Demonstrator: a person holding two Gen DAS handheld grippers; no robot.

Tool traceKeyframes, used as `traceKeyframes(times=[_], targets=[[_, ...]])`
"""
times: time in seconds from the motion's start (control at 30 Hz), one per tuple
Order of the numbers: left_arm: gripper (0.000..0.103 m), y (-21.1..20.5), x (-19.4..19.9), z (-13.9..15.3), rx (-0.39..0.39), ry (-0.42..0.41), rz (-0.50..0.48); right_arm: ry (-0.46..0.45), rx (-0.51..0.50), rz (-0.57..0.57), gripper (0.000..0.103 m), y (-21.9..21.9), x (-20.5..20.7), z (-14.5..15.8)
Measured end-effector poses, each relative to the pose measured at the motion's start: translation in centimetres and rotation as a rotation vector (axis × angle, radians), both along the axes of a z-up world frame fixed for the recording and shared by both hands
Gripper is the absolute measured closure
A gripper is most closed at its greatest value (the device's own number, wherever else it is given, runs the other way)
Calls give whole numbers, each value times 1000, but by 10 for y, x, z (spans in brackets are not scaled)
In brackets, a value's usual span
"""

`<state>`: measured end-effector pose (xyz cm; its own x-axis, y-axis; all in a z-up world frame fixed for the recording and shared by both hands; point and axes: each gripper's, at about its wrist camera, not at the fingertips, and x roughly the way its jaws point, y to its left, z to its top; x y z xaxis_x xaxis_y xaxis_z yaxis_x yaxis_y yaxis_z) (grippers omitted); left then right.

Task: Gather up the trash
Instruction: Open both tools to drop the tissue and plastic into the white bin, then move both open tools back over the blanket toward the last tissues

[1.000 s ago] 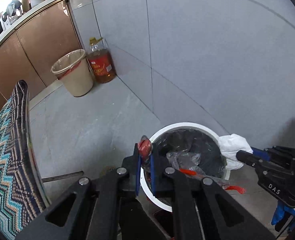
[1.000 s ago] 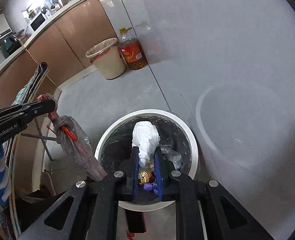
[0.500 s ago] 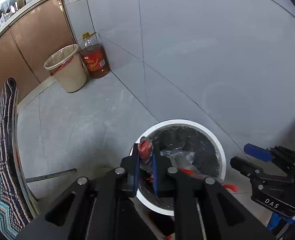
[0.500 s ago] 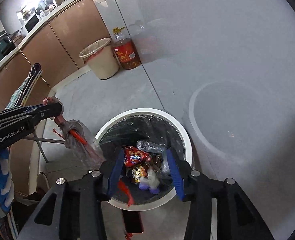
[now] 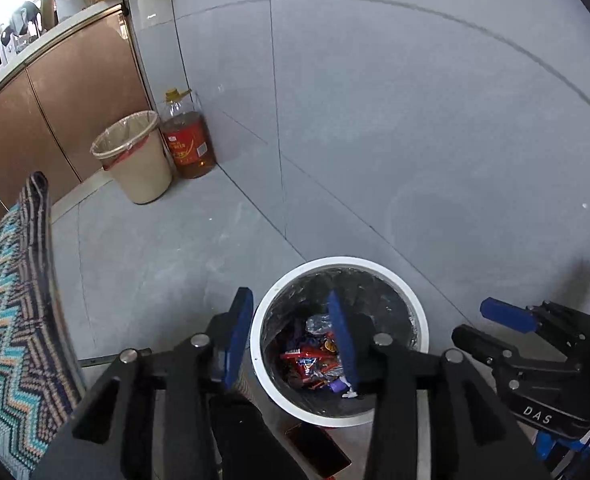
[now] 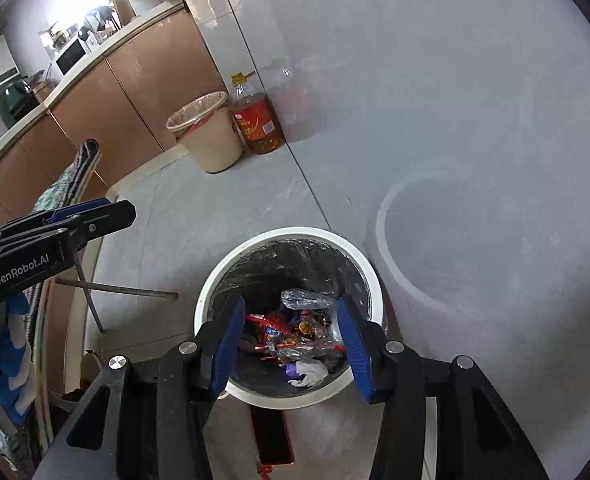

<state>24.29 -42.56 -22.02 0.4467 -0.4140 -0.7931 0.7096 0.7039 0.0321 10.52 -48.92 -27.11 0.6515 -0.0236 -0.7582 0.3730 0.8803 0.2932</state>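
Below, two black hand-held grippers with blue pads hang over a round white-rimmed waste bin lined with a black plastic bag (image 5: 340, 264). Left hand-held gripper (image 5: 291, 340): jaws apart and opening, nothing between the pads, the bin mouth showing through the gap. Right hand-held gripper (image 6: 291, 340): jaws apart and opening, likewise empty; in the left wrist view it appears at 4 o'clock. Collected trash lies at the bottom of the bin: red and orange snack wrappers (image 6: 279, 330), a crumpled clear plastic bag (image 6: 303, 299) at their 12 o'clock side, and a white crumpled tissue (image 6: 309, 372) at their 6 o'clock side. On the grey tiled floor (image 5: 155, 240), at 10 o'clock from the bin and well apart from it, stands a beige waste basket with a clear liner (image 5: 135, 156); a large bottle of amber cooking oil with a red label (image 5: 187, 140) stands just beside it at 3 o'clock, against the wall. A zigzag-patterned knitted cloth (image 5: 11, 320) fills 9 o'clock.
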Motion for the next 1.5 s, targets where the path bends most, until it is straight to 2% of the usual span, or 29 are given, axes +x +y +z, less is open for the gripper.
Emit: traceKeyframes(times=[0.23, 0.43, 0.63, 0.8, 1.0, 1.07, 1.13, 1.3, 1.4, 1.5], targets=[[65, 42, -25, 43, -61, -86, 2, -49, -33, 23, 54, 21, -8, 32], [61, 100, -49, 82, -124, -149, 36, -118, -84, 78, 50, 59, -15, 72], [61, 178, -63, 116, -211, -175, 103, -193, -148, 176, 49, 110, -15, 119], [61, 255, -56, 132, -238, -164, 178, -253, -186, 281, 48, 164, -2, 153], [60, 358, -39, 134, -243, -182, 298, -282, -187, 404, 47, 227, 28, 175], [57, 392, -28, 132, -248, -177, 350, -287, -184, 446, 47, 249, 40, 181], [52, 434, -13, 126, -272, -151, 425, -290, -171, 486, 46, 268, 56, 184], [51, 510, 30, 106, -320, -78, 572, -266, -138, 591, 45, 318, 101, 178], [51, 545, 63, 87, -344, -15, 651, -241, -137, 663, 45, 350, 134, 169], [51, 561, 96, 66, -347, 38, 688, -206, -113, 717, 44, 376, 169, 150]])
